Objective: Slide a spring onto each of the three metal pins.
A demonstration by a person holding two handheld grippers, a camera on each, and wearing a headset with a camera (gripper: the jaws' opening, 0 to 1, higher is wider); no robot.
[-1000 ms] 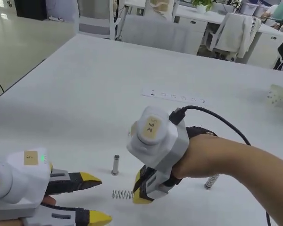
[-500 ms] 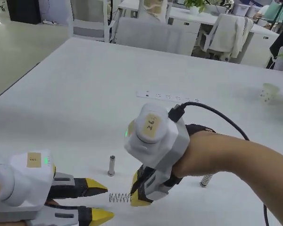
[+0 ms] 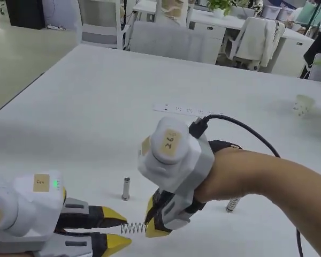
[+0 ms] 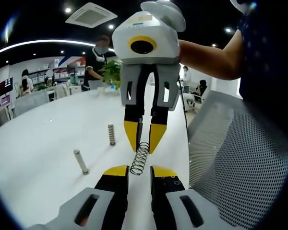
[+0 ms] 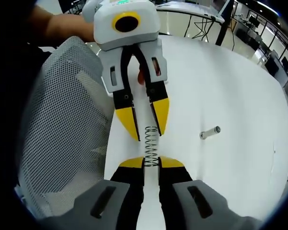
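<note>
My right gripper (image 5: 151,164) has its jaws drawn in close on one end of the spring (image 5: 151,141), pinching it so the coil sticks out level above the table (image 3: 96,107). The spring's free end reaches between the yellow tips of my left gripper (image 4: 140,171), whose jaws stand spread on either side of it; I cannot tell whether they touch the coil. The two grippers face each other tip to tip at the near edge of the table. Just beyond the spring a bare pin (image 3: 126,188) stands upright, apart from both grippers. A second pin (image 3: 232,204), already wearing a spring, stands farther to the right, and in the head view the right gripper's white body and the person's forearm (image 3: 257,176) lie across the table between the two pins. A black cable (image 3: 246,131) loops from the right gripper over that forearm. Farther back a white power strip (image 3: 188,111) lies flat, and a pale cup (image 3: 303,105) sits near the right edge. A grey mesh chair (image 4: 240,153) sits close against the near edge of the table.
</note>
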